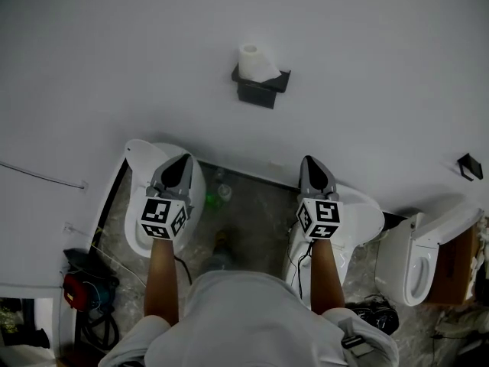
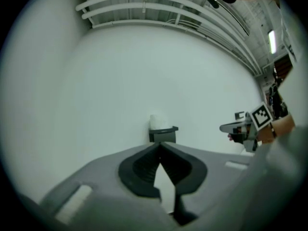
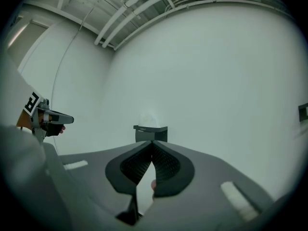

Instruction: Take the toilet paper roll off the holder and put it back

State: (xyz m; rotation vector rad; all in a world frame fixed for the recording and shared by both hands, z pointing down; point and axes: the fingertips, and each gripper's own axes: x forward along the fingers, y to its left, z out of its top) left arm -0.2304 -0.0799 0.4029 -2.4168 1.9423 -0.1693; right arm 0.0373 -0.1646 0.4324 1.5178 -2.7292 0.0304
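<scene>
Looking along the left tongs through their own camera, I see the two dark ribbed pads meeting at the tips, closed on each other with nothing between them. The right tongs read the same in the right gripper view: tips together and empty, only a narrow slit of light lower down behind where the pads touch.

Neither pair touches anything. From the head view both point at the white wall, side by side and well apart from each other, each with its marker cube at the near end and a bare forearm behind it.

The toilet paper roll stands upright on top of the dark holder, which is fixed to the wall between the two lines of aim. In both gripper views the roll and holder sit just above the closed tips, clearly beyond them and not in contact. The roll looks white and slightly blurred in the right gripper view.

Below the tongs, the head view shows white toilets standing on a mottled stone floor. From the left gripper view I can also make out the other gripper off to the right.
</scene>
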